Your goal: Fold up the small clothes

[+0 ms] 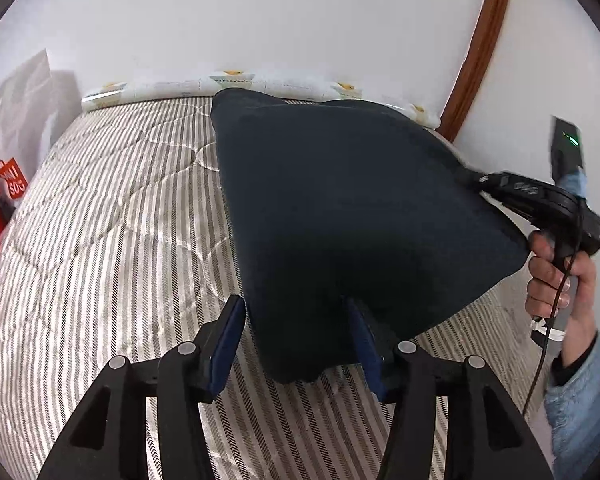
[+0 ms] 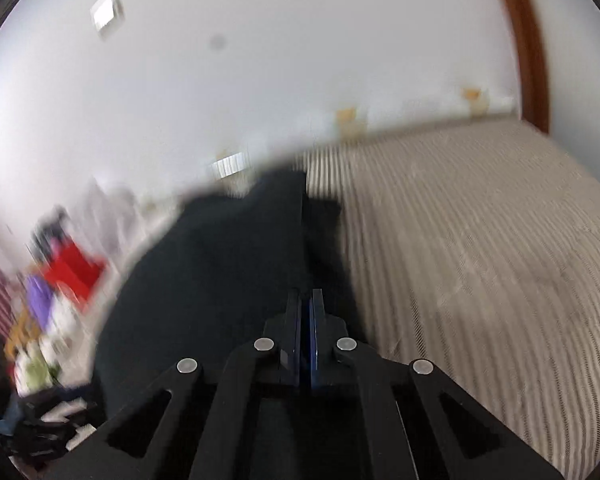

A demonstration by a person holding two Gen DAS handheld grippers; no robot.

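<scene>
The bed (image 1: 100, 208), covered in a striped quilted spread, fills most of both views and serves as the work surface. A white wall (image 1: 260, 16) stands behind it, with a patterned pillow (image 1: 284, 82) along the far edge and shopping bags (image 1: 8, 184) off to one side.

The dark garment (image 1: 340, 208) is lifted clear of the spread and stretched between the two tools, hanging in a broad tented sheet with its lower corner drooping toward the left gripper.

The right gripper (image 2: 306, 312) is clenched, its blue pads pressed together with dark cloth caught at their tips. In the left view it pinches the garment's far edge, held by a hand (image 1: 556, 272) in a denim sleeve (image 1: 584, 408).

The left gripper (image 1: 296, 320) stands partly spread. Cloth hangs between its fingers (image 1: 230, 340) and drapes over the right-hand one; whether the pads actually press on it cannot be told.

Risks, as judged:
- With the left side loose, the garment's weight may rest on the right pinch alone; a quick pull could slip it out.
- The right view is blurred, suggesting fast travel, which could drag the cloth crooked and spoil an even fold.
- The drooping corner may bunch under the fold when laid down.
</scene>
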